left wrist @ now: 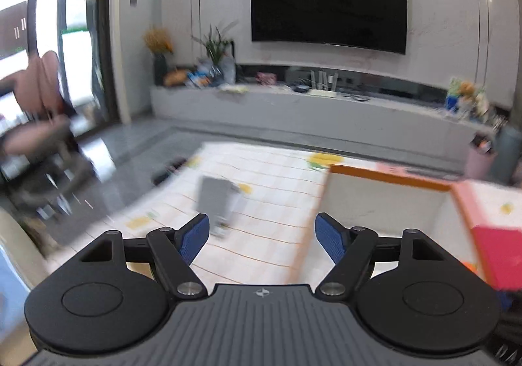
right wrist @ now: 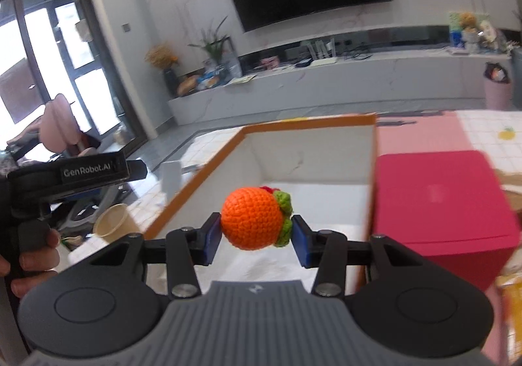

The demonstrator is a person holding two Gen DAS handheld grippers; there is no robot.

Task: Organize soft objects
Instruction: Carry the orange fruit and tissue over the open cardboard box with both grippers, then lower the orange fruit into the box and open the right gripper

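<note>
Above the white box (right wrist: pixel 310 154), right gripper (right wrist: pixel 257 232) fingers clamped a crocheted orange (right wrist: pixel 251 222), undeposited; left gripper (left wrist: pixel 262 235) fingers apart, empty.

We are seeing the grey object (left wrist: pixel 217 199) on the bench (left wrist: pixel 270 176) too blurred to identify; the red box (left wrist: pixel 500 255) is getting cut off by the frame edge, and the crocheted orange (right wrist: pixel 253 222) is hiding a red item (right wrist: pixel 268 189).

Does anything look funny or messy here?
Nothing looks broken or spilled. The right claw grips a crocheted orange above the open white box. The left claw is open and empty. The left view is blurry, so small things there are unclear.
</note>
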